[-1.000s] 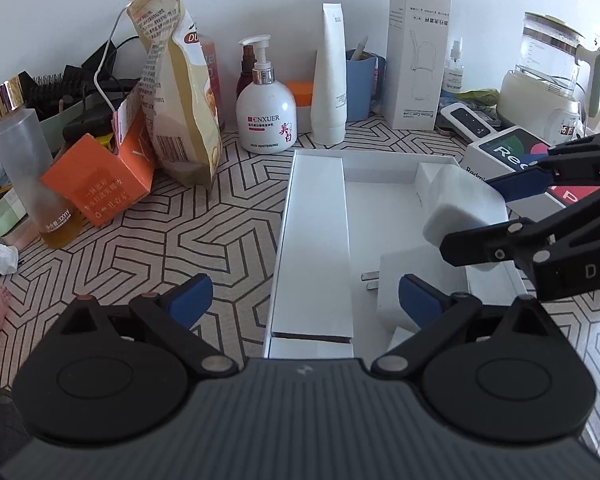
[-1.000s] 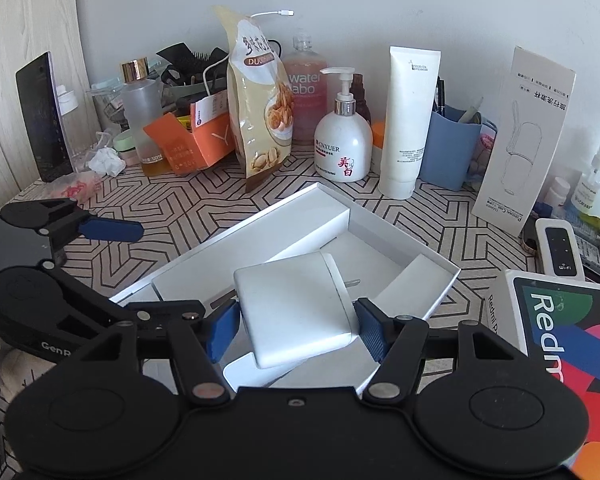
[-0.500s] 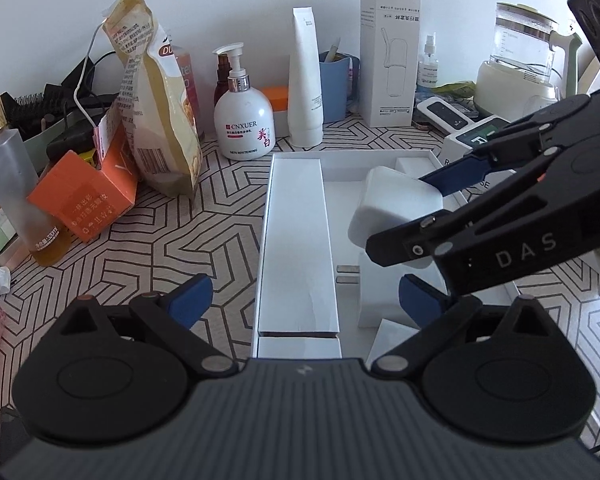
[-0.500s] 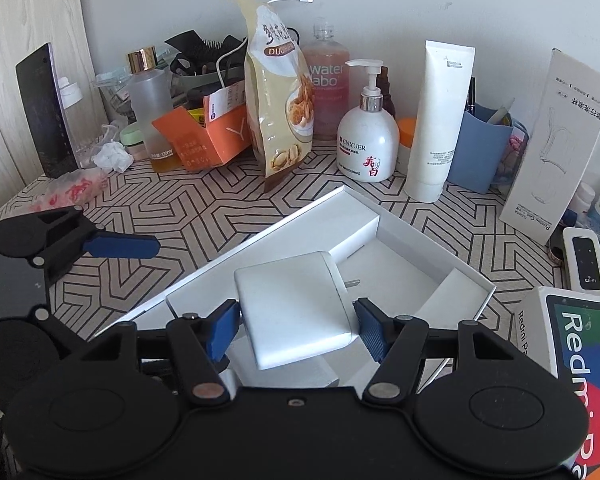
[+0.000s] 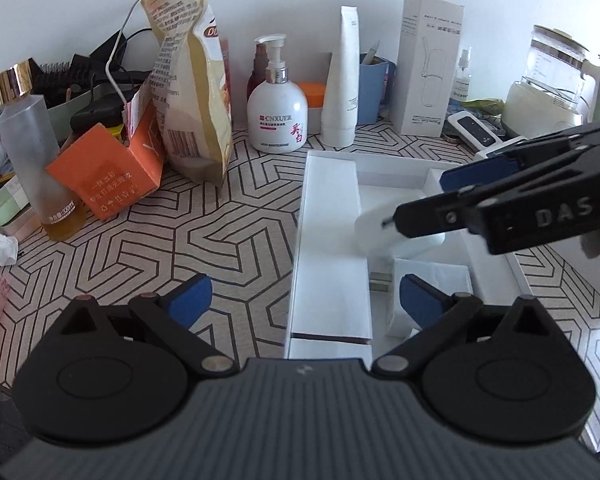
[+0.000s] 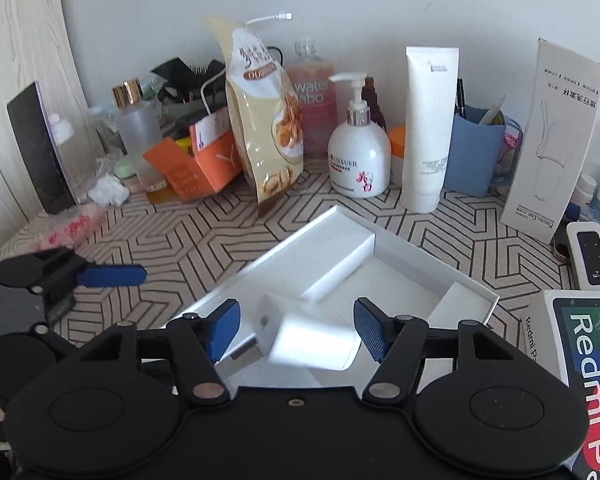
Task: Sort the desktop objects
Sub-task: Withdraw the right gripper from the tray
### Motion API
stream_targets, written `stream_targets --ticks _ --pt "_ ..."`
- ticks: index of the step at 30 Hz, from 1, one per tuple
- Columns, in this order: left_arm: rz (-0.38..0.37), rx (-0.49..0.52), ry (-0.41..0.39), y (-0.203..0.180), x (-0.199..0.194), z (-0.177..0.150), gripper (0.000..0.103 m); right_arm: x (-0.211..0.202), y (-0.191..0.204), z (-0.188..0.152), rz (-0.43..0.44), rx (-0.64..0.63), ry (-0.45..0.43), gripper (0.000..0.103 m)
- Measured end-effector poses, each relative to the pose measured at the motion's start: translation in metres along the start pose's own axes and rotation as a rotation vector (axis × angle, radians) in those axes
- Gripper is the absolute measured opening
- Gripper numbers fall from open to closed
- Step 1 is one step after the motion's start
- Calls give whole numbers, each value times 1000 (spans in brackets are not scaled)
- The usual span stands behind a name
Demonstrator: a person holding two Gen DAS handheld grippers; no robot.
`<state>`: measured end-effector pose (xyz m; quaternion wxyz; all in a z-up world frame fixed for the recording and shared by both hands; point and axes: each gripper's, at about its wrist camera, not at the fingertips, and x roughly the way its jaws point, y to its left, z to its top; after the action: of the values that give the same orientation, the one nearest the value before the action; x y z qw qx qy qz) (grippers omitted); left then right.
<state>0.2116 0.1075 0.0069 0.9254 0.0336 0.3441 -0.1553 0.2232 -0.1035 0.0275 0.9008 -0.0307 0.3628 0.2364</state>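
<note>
Right claw [image 6: 296, 330] is spread wide, with the white plastic charger block [image 6: 312, 340] loose between its pads, lying crosswise over the open white cardboard box [image 6: 384, 248]; left claw [image 5: 304, 292], also wide, is held empty nearby

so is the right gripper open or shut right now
Open. In the right wrist view, the right gripper has visible gaps between both blue pads and the white charger.

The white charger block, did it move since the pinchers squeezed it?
Yes. The white charger tipped and dropped free between the open right gripper fingers, lower over the white box.
</note>
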Motion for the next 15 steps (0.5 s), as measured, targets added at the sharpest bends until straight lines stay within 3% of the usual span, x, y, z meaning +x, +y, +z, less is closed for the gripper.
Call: stream_targets --ticks 15 --pt "21 -62 0 7 1 1 102 -39 5 -34 -127 -194 -3 69"
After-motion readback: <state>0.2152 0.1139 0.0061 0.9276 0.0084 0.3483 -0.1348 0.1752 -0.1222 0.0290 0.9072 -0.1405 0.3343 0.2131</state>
